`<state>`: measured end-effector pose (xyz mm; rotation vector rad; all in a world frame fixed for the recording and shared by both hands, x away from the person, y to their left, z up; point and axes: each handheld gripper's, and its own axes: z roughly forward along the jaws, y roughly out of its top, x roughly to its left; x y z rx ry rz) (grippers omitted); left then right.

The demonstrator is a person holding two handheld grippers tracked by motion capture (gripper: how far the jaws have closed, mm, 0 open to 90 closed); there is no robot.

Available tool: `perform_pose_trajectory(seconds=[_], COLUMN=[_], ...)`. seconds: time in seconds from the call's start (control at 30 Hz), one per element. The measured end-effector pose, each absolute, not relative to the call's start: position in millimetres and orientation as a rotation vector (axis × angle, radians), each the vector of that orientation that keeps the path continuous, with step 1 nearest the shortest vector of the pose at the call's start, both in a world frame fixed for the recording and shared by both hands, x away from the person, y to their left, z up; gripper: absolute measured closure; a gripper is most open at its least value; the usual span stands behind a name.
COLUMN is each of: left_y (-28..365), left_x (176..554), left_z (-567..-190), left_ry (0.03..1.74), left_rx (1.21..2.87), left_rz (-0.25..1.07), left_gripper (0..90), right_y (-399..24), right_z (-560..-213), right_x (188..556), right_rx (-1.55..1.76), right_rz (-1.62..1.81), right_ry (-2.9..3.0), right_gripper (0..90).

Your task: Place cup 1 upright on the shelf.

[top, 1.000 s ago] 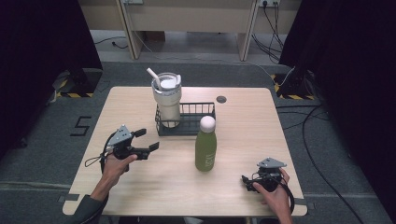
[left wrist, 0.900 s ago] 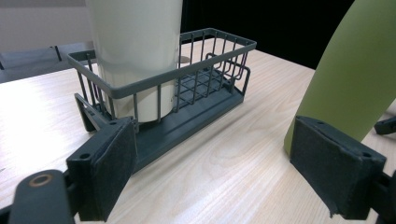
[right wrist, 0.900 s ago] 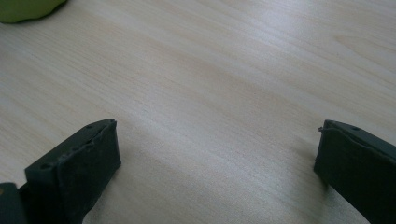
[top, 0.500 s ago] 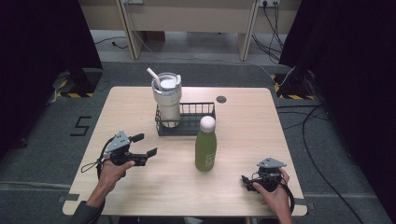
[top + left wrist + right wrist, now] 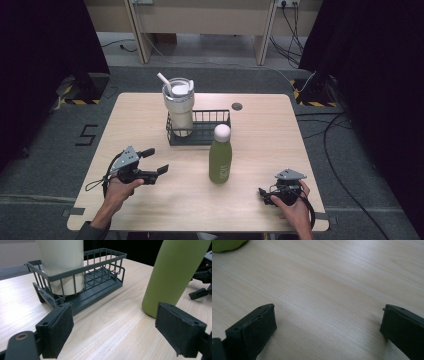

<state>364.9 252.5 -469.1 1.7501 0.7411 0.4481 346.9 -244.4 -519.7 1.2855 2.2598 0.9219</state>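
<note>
One "5" (image 5: 86,135) on floor, left of table (image 5: 150,115).

A matte green bottle (image 5: 220,160) with a round white cap stands upright, at 6 o'clock from the wire basket (image 5: 210,131).

We are holding our left gripper (image 5: 113,336) wide, facing the green bottle (image 5: 175,272) at two o'clock and wire basket (image 5: 82,287) at eleven.
</note>
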Motion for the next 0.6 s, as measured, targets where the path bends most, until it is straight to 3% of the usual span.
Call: perform_pose_trajectory(seconds=[0.6], left_y=[266], left_x=[346], left_z=[-490], left_ry=[0.767], left_rx=[1.796], left_rz=[0.461], left_gripper=[14.7], right_y=[-244], right_z=[-520], right_x=[347], right_rx=[1.285], right_rz=[0.924], right_ry=[2.26], right_gripper=[0.3])
